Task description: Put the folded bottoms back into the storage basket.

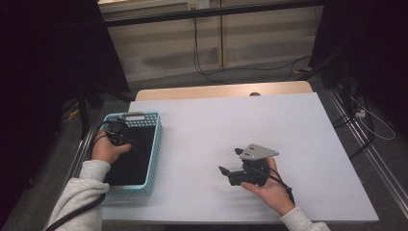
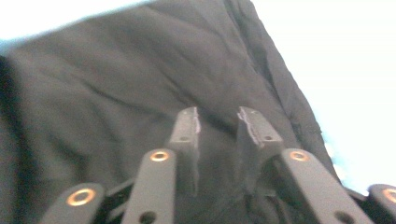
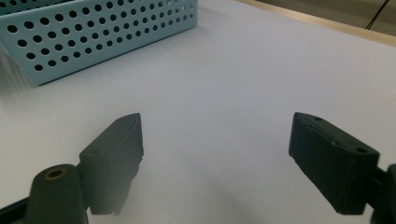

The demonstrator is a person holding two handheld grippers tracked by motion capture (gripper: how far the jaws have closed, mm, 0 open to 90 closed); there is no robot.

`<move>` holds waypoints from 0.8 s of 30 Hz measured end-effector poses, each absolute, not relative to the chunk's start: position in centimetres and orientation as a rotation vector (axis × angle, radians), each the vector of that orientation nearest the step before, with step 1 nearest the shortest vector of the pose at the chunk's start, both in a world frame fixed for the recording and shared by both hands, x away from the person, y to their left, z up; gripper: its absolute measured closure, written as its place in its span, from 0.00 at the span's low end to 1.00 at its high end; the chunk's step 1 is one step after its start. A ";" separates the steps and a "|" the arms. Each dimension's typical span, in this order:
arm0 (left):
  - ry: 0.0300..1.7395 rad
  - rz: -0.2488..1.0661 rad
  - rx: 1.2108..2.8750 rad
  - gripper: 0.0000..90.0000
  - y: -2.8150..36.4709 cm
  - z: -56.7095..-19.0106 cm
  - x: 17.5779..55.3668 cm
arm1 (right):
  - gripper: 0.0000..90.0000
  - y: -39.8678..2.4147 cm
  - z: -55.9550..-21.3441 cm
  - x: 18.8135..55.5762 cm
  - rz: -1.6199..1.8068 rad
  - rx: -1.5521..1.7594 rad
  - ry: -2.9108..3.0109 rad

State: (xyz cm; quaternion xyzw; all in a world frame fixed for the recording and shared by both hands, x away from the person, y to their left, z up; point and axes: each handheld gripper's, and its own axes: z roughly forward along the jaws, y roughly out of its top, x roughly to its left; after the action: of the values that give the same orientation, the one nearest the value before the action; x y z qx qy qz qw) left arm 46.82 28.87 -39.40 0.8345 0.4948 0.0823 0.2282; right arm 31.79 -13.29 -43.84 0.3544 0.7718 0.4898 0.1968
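At the left of the high view my left fingers (image 1: 117, 131) hang over the pale blue perforated basket (image 1: 155, 149), which sits at the left edge of the white worktop (image 1: 231, 130). Inside the basket lies a dark cloth (image 1: 134, 156), spread flat; its long axis runs from the near end of the basket toward the far end, the same way the basket itself runs, up and down the frame. In the left gripper view the cloth (image 2: 116, 84) spreads across the middle of the frame, and my left fingers (image 2: 218, 122) stand a narrow gap apart just above it, with nothing caught between them; I cannot tell whether the tips touch the fabric. At the lower right of the high view my right fingers (image 1: 230, 161) point left toward the basket, low over the bare worktop. In the right gripper view they (image 3: 215, 149) stand wide apart and hold nothing, with the basket wall (image 3: 93, 37) at the upper left.
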 end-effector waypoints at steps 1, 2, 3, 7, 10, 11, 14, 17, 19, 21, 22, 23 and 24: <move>1.365 0.238 2.291 0.73 29.1 -38.7 46.8 | 0.19 -13.3 -43.8 31.8 1.372 0.992 2.161; 1.365 0.245 2.280 0.70 29.3 -38.1 46.7 | 0.19 -13.4 -43.8 31.8 1.369 0.995 2.157; 1.355 0.252 2.274 0.63 29.5 -37.6 46.6 | 0.19 -13.8 -43.8 31.7 1.365 0.995 2.157; 1.341 0.275 2.273 0.58 29.9 -36.3 46.3 | 0.19 -14.5 -43.8 31.5 1.361 1.010 2.156; 1.334 0.277 2.254 0.50 29.8 -35.9 46.2 | 0.19 -15.4 -43.8 31.3 1.350 1.021 2.147; 1.328 0.272 2.270 0.48 29.8 -35.7 46.2 | 0.19 -15.7 -43.7 31.2 1.349 1.024 2.142; 1.316 0.259 2.273 0.44 29.1 -35.5 46.0 | 0.19 -16.5 -43.5 31.0 1.354 1.036 2.125; 1.296 0.249 2.280 0.41 28.4 -35.3 45.8 | 0.19 -17.2 -43.4 30.8 1.350 1.043 2.114; 1.285 0.245 2.278 0.38 27.9 -35.2 45.7 | 0.19 -17.7 -43.4 30.6 1.344 1.047 2.115; 1.264 0.234 2.286 0.38 27.4 -35.1 45.7 | 0.19 -18.0 -43.5 30.5 1.344 1.049 2.117; 1.260 0.229 2.287 0.37 27.2 -35.1 45.7 | 0.19 -18.2 -43.6 30.4 1.344 1.053 2.115; 1.266 0.226 2.280 0.36 26.8 -35.2 45.6 | 0.19 -18.3 -43.6 30.4 1.342 1.056 2.112; 1.254 0.222 2.294 0.35 26.7 -35.2 45.7 | 0.19 -18.6 -43.5 30.3 1.347 1.060 2.106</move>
State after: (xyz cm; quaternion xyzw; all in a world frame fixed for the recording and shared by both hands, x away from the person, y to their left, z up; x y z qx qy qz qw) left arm 45.70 26.65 -35.18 0.8452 0.4621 0.0819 0.2558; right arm 30.28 -18.57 -43.51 0.3815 0.7580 0.4849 0.2118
